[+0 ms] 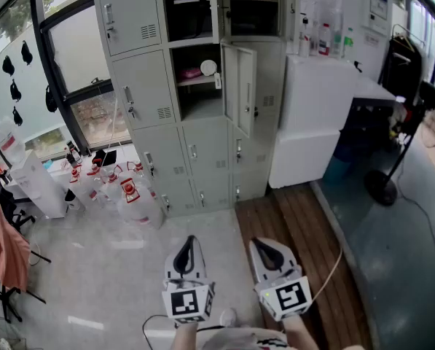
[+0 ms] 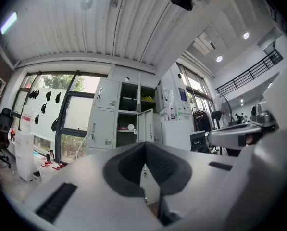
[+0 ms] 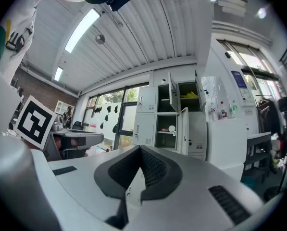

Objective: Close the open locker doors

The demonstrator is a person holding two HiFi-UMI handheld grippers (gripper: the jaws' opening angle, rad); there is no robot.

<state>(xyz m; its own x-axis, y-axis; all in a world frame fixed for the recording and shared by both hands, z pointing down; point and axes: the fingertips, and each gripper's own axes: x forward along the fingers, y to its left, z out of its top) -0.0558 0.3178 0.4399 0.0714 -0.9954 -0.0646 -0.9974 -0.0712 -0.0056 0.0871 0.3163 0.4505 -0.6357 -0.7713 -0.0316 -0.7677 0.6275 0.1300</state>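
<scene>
While the locker bank [image 1: 140,86] stood beside the window [image 1: 79,64], its middle door [image 1: 240,86] and upper door [image 1: 218,6] hung open in its top two rows. Well apart from them, low over the floor [image 1: 115,268], the left tool [image 1: 191,245] and right tool [image 1: 264,248] were clenched on nothing.

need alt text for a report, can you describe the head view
Looking down at a grey locker bank with doors open in its upper rows, one middle door swung outward. The left gripper and right gripper are held low in front, well short of it, jaws shut and empty.
</scene>
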